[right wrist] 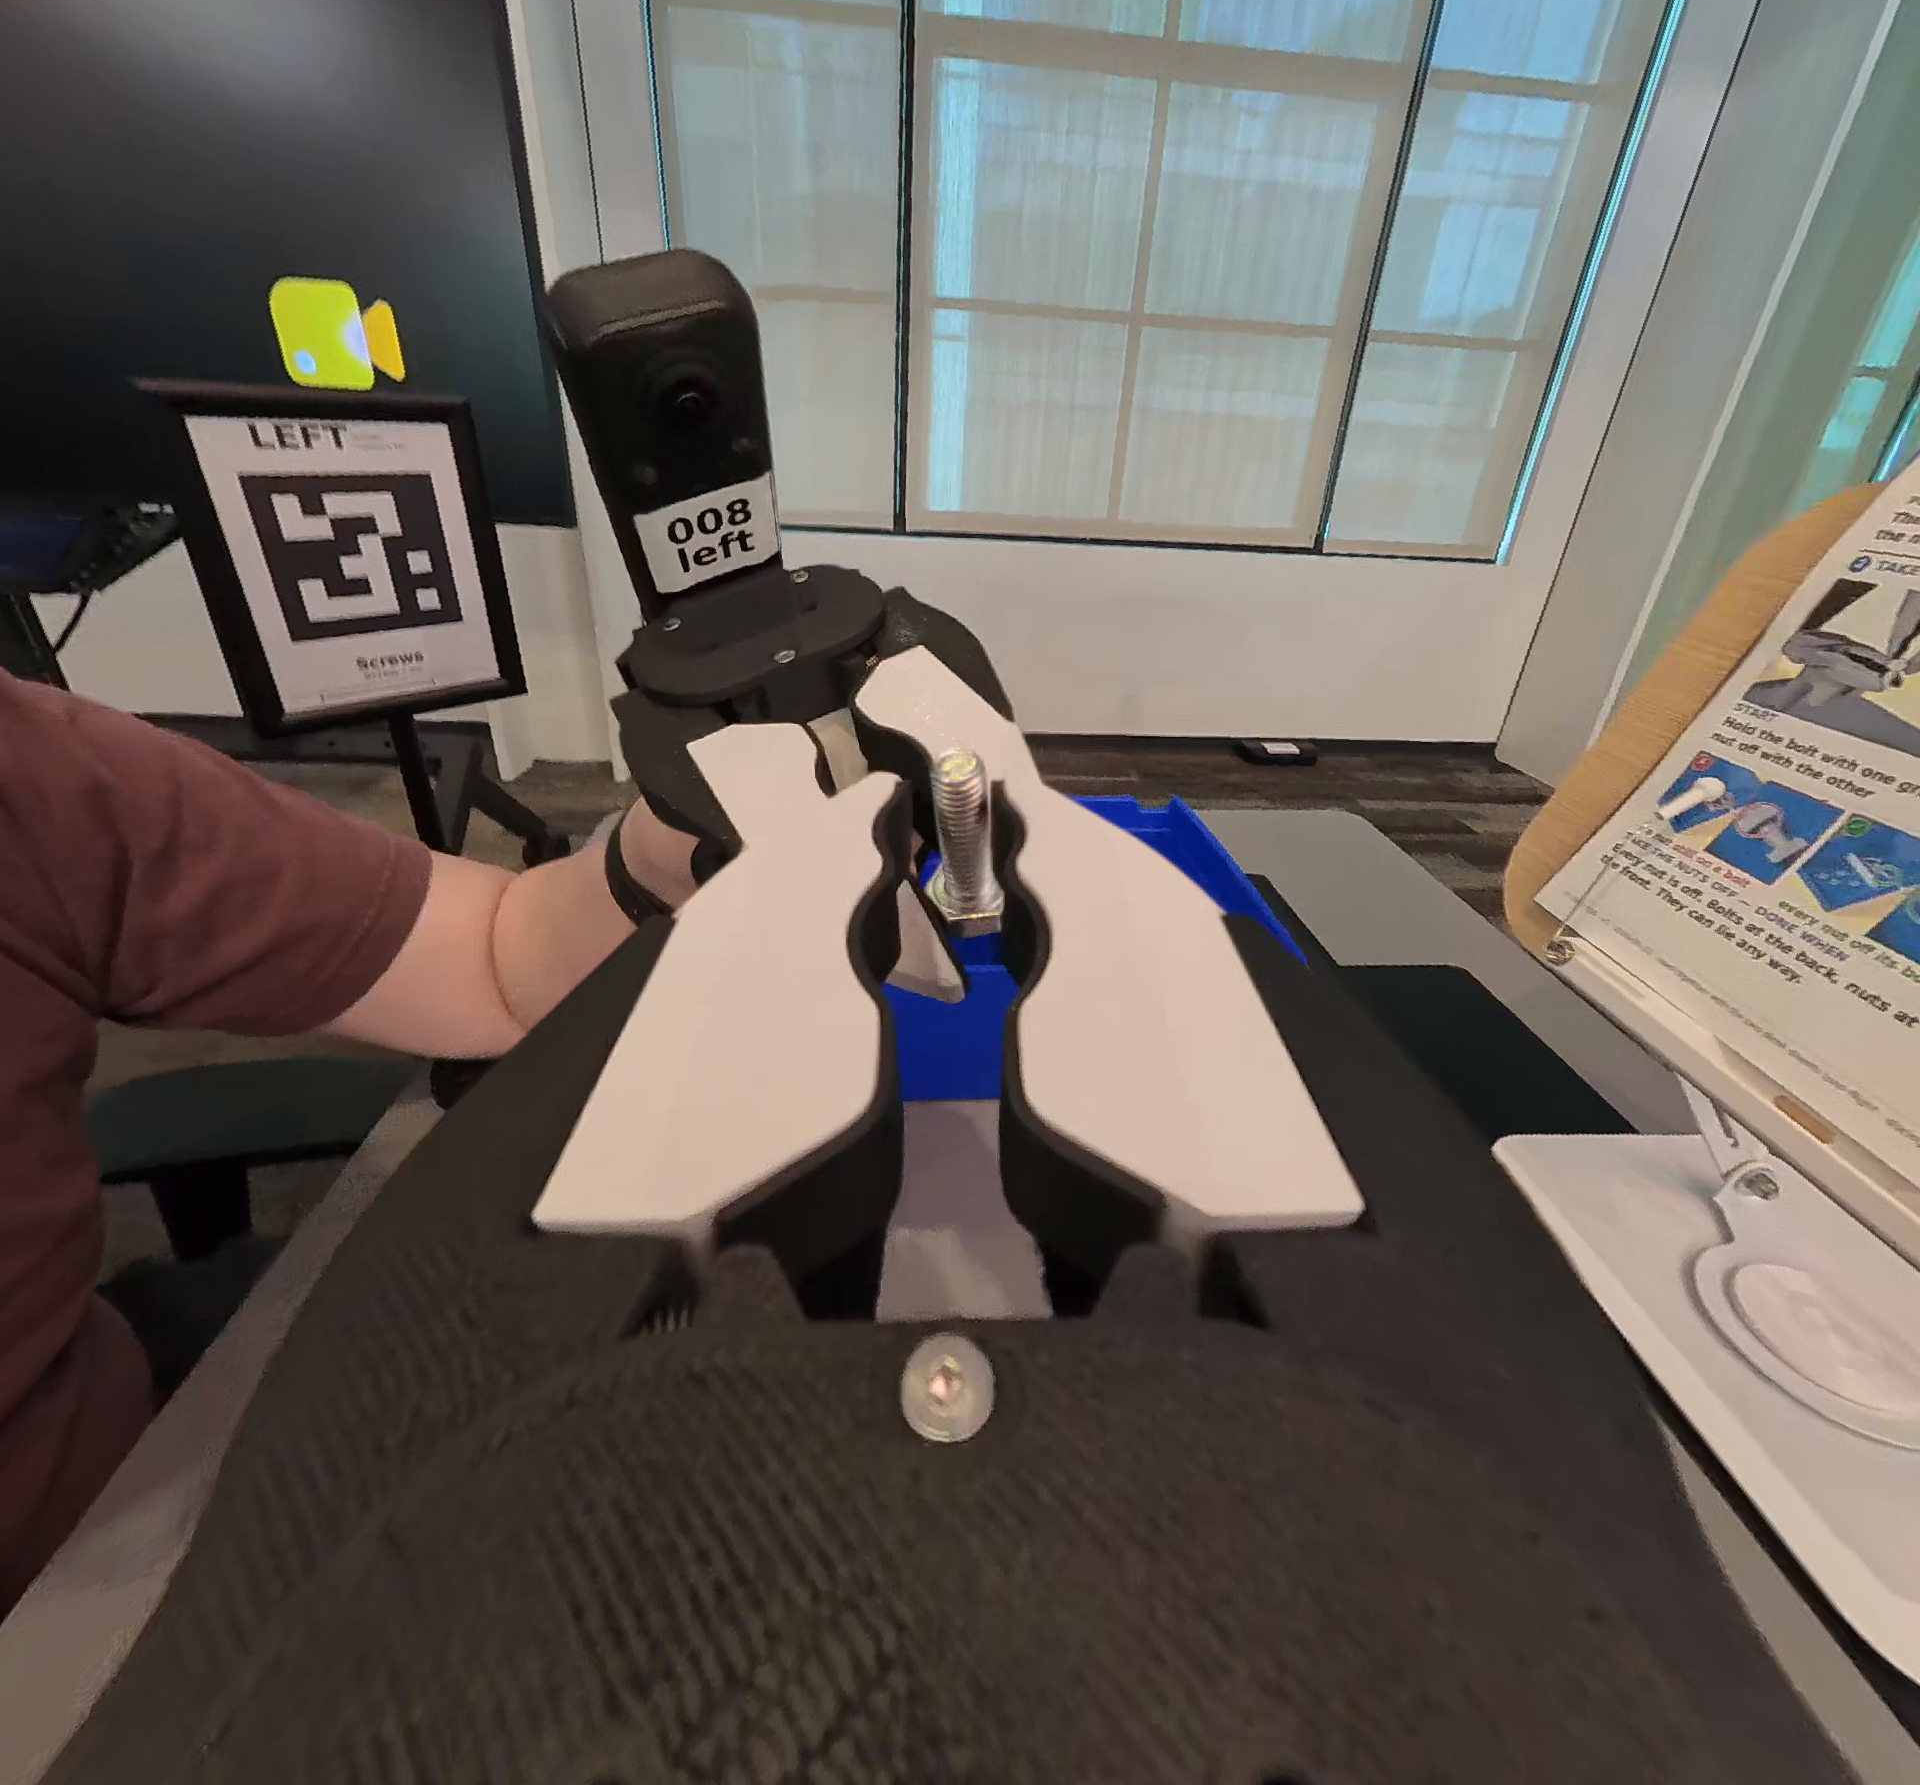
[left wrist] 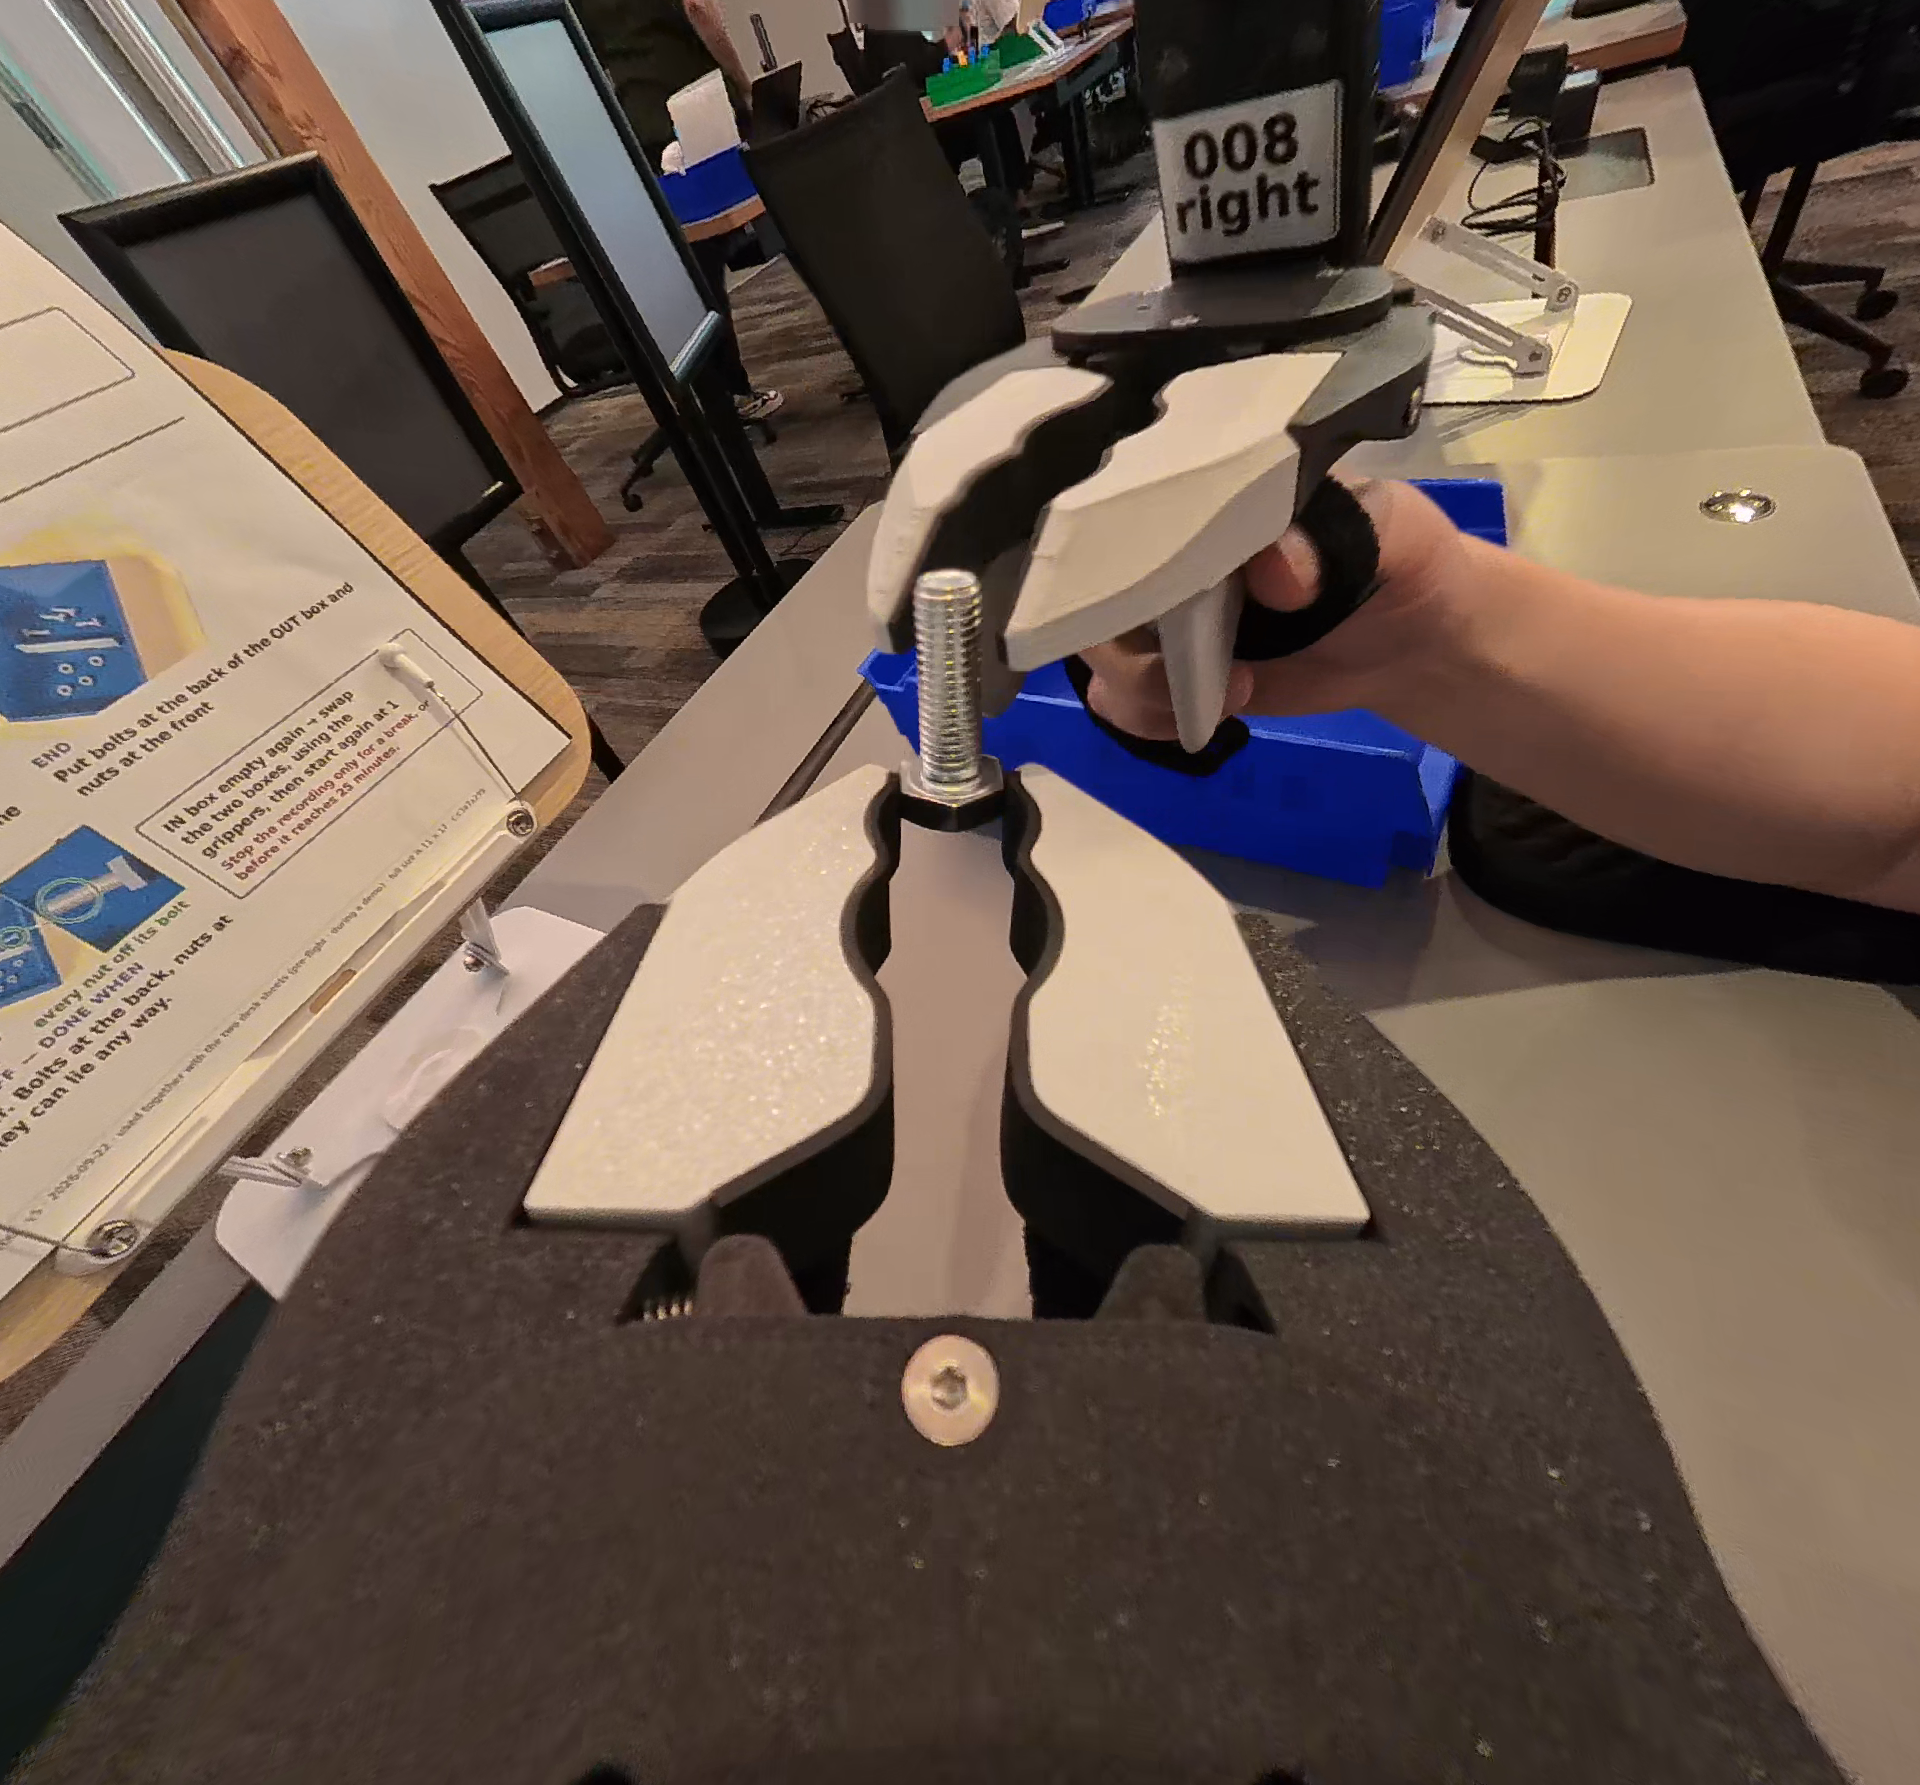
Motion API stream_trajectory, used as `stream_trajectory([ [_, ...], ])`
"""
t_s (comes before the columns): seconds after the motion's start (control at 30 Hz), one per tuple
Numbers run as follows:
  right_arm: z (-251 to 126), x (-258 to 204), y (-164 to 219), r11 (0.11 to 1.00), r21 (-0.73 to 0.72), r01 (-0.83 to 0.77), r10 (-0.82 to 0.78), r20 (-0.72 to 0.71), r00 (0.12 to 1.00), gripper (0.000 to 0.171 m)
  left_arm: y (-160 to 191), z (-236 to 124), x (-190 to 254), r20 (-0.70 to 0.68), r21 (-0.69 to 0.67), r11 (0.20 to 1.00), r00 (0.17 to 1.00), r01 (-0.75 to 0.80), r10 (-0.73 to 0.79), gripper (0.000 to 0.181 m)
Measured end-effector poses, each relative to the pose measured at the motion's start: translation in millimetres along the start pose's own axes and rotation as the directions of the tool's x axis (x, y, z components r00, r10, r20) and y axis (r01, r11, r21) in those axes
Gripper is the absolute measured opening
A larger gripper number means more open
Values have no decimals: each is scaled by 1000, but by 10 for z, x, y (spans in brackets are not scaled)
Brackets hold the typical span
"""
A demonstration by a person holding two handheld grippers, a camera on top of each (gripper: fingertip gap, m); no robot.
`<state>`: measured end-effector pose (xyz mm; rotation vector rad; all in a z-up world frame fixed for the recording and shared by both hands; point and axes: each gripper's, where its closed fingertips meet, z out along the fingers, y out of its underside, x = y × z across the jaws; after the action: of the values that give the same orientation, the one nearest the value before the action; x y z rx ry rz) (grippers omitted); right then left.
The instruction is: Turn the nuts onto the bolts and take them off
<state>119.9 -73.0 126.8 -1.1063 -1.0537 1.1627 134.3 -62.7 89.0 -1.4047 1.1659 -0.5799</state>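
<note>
The left gripper pinches the bolt head, shank upright; right gripper jaws stand spread just above the nut.

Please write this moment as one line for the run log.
left gripper: shut on bolt hex end, thread upright | right gripper: fingers flank thread, grip unclear | blue bin: behind

A tall gridded window fills twelve o'clock, daylight (pale, bluish) behind it; a dark wall screen sits at ten o'clock; in the left wrist view patterned carpet, black office chairs and a wooden post stand from ten to twelve o'clock.
</note>
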Motion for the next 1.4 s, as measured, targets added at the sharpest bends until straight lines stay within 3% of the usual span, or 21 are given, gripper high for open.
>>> stream_trajectory([
  [0.43, 19, -113, -60, 996, -52, 72, -74, -27, 997, 10, 35, 92, 108, -58, 11, 1000, 998, 5, -4, 36],
  [0.63, 52, -152, -45, 993, -71, 92, -95, -26, 995, 10, -15, 68, 132, -66, 46, 999, 998, -2, 5, 23],
  [1.4, 92, -122, -20, 996, -48, 76, -78, -39, 996, 10, -34, 59, 80, -18, 56, 998, 1000, -7, 8, 15],
])
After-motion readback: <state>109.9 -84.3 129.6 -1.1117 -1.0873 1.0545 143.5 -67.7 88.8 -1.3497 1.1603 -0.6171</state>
